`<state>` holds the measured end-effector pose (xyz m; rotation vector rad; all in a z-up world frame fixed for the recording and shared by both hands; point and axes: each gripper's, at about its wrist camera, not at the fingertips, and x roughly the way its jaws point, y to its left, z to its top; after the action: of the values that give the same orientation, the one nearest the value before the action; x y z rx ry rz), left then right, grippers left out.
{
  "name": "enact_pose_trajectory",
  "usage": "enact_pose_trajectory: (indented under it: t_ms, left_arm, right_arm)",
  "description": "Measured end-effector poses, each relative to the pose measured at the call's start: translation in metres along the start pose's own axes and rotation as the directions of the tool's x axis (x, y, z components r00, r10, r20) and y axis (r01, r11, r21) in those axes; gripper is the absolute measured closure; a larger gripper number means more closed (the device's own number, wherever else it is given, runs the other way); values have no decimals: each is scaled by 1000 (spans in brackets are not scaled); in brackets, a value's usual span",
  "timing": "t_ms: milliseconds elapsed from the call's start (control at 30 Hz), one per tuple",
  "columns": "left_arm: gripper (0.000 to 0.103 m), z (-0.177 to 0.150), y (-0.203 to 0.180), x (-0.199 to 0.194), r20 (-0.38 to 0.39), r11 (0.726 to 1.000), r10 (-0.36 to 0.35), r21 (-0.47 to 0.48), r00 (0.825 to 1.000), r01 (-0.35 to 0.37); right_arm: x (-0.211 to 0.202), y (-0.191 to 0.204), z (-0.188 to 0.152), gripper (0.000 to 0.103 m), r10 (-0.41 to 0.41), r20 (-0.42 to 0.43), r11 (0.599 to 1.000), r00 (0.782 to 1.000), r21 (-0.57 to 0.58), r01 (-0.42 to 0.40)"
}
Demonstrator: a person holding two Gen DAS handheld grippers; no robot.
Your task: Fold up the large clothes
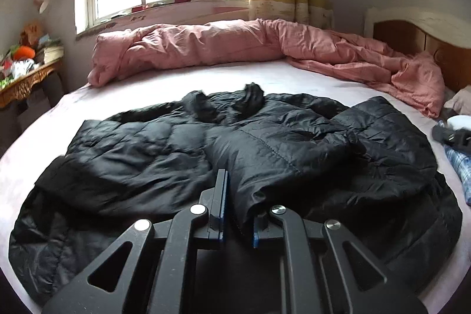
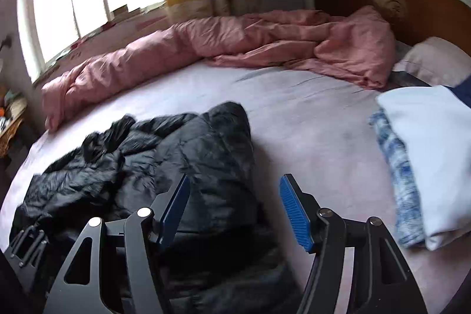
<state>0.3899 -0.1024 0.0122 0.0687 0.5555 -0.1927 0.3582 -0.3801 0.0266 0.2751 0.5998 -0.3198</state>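
Jacket (image 1: 182, 155), one, black, on bed (image 1: 294, 78), left gripper (image 1: 240, 196) clamped on its fabric, right gripper (image 2: 235, 211) open above it

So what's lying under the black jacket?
The black jacket lies spread on the pale bed sheet, which shows all around it. Anything beneath the jacket is covered.

Black quilted puffer jacket (image 1: 164, 155) spread wide across the bed sheet (image 1: 265, 78), not folded. Shiny, wrinkled fabric. Dark furry collar trim (image 1: 250, 102) at the far edge, bunched in two lumps. One sleeve is laid over the body toward the near edge, cuff at the front. In the right wrist view the jacket's right part (image 2: 206, 143) is humped and creased.
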Motion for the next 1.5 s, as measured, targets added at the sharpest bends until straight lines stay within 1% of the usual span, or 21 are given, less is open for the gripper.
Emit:
enact_pose_trajectory:
  t_ms: [133, 200, 267, 400, 467, 567, 700, 767, 800, 833, 933, 1000, 1033, 1100, 1167, 1200, 1300, 1367, 1400, 1467, 1500]
  left_arm:
    - [91, -3, 27, -4, -1, 998, 16, -62, 1000, -16]
    - [90, -6, 36, -3, -3, 995, -1, -95, 1000, 1]
    - [89, -7, 38, 0, -15, 996, 5, -90, 1000, -7]
    - [88, -5, 39, -2, -3, 993, 91, -69, 996, -91]
    - [88, -4, 40, -11, 29, 978, 190, -93, 981, -186]
    - [88, -1, 46, -17, 56, 975, 208, -93, 977, -202]
    - [87, 1, 74, -11, 2, 959, 238, -162, 971, -234]
    - [77, 0, 88, -4, -52, 952, 233, -191, 971, -239]
    - [53, -2, 96, 5, -95, 956, 206, -195, 974, -221]
    - [40, -4, 101, 11, -117, 955, 199, -200, 973, -219]
    - [41, -10, 114, 15, -117, 950, 204, -216, 972, -225]
    - [40, -7, 114, 5, -83, 950, 218, -211, 973, -230]
    - [39, -5, 114, -1, -60, 948, 243, -196, 968, -250]
    - [34, -1, 116, -7, -33, 935, 313, -167, 949, -314]
    - [34, -1, 130, -8, -46, 913, 358, -192, 933, -360]
    - [34, -1, 138, -5, -62, 908, 356, -214, 933, -361]
    - [34, -7, 166, 3, -114, 902, 257, -329, 960, -281]
    - [34, -12, 186, 3, -125, 878, 170, -431, 978, -208]
    - [34, -13, 193, 3, -125, 863, 145, -469, 981, -187]
    - [36, -15, 202, 0, -121, 850, 130, -497, 984, -174]
    - [41, -15, 202, 0, -121, 851, 141, -492, 983, -183]
  right_arm:
    - [14, 18, -10, 37, 68, -72, 997, 995, -38, -71]
    - [20, 23, -15, 37, 78, -100, 995, 992, -54, -84]
    - [25, 27, -19, 37, 74, -122, 993, 990, -79, -84]
    - [32, 40, -29, 37, 54, -151, 984, 987, -160, -79]
    - [35, 45, -33, 37, 21, -155, 981, 988, -188, -51]
    - [35, 45, -34, 35, 21, -140, 983, 990, -177, -46]
    - [29, 44, -32, 34, 62, -114, 984, 992, -161, -80]
    - [31, 44, -33, 33, 53, -121, 984, 991, -164, -72]
    - [34, 45, -34, 33, 39, -131, 983, 991, -174, -62]
    - [38, 47, -36, 33, 19, -144, 982, 989, -185, -46]
    - [43, 48, -38, 33, 2, -150, 980, 989, -196, -32]
    - [41, 47, -37, 33, 8, -146, 981, 989, -190, -36]
    - [40, 47, -36, 33, 14, -142, 982, 990, -185, -40]
    - [39, 44, -34, 33, 20, -141, 984, 990, -175, -44]
    - [42, 40, -33, 33, 6, -148, 985, 989, -169, -31]
    - [44, 39, -33, 33, -5, -157, 985, 988, -169, -21]
    - [54, 35, -35, 33, -41, -194, 985, 980, -174, 7]
    - [57, 32, -36, 33, -43, -206, 986, 978, -168, 8]
    - [59, 30, -35, 35, -40, -212, 987, 976, -159, 6]
    - [60, 28, -35, 38, -40, -214, 988, 976, -156, 6]
    - [61, 27, -35, 42, -40, -215, 988, 976, -157, 6]
